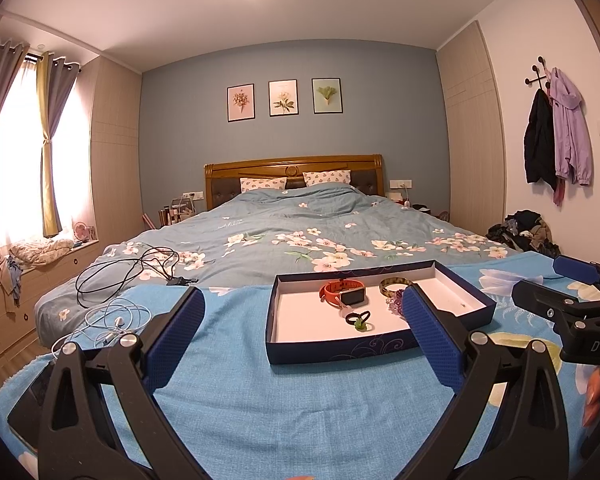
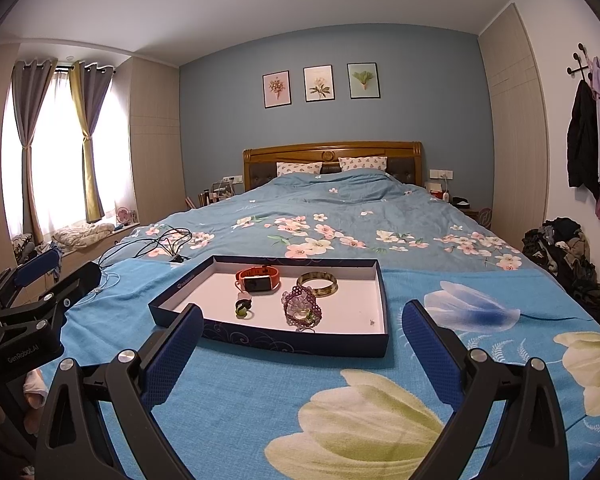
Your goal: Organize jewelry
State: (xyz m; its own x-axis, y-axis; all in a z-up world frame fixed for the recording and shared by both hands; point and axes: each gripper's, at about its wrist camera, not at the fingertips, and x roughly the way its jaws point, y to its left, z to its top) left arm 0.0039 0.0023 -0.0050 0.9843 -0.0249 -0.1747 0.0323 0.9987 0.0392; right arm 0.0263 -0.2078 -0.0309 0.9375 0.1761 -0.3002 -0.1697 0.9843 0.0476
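Note:
A dark blue tray (image 1: 340,350) (image 2: 292,340) with a white floor lies on the blue blanket just ahead of both grippers. Inside it are an orange watch (image 1: 342,292) (image 2: 258,278), a mottled bangle (image 1: 396,283) (image 2: 317,283), a purple beaded bracelet (image 2: 302,304), a small black and green ring piece (image 1: 358,319) (image 2: 243,307) and a tiny stud (image 2: 372,322). My left gripper (image 1: 304,292) is open and empty at the tray's near edge; its right finger hides part of the bracelet. My right gripper (image 2: 303,307) is open and empty, short of the tray.
Black cables (image 1: 128,272) and white earphones (image 1: 112,320) lie on the bed left of the tray. A dark flat phone-like object (image 1: 32,396) sits at the near left. Clothes (image 2: 564,248) are piled beside the bed on the right. The flowered duvet stretches beyond.

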